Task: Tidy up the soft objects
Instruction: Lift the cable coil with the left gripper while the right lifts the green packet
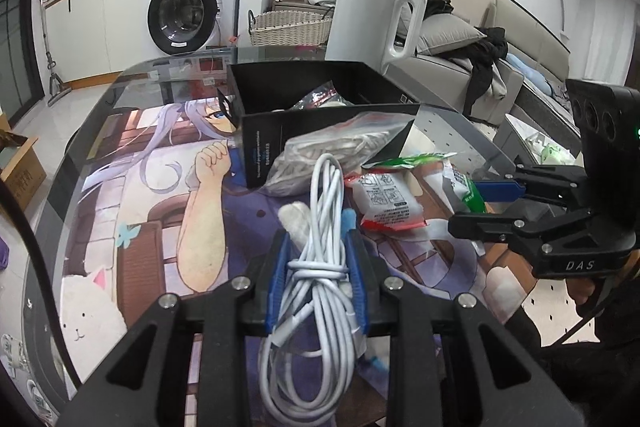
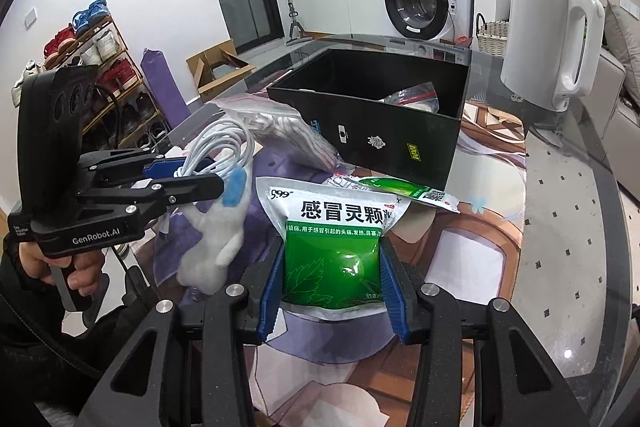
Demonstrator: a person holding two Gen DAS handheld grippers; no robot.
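A coiled white cable point(image 1: 316, 267) is pinched in the closed left tongs point(image 1: 318, 259). The right tongs point(image 2: 332, 267) clamp a green medicine pouch point(image 2: 332, 251). Both hang above the tabletop point(image 2: 568, 227), near a black box point(image 2: 372, 119).

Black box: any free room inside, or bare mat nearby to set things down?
Black box: left half looks bare, one zip bag at its right. Bare mat left of the box. Crowded in front: bagged cord, red-white packet, green sachet, white cable.
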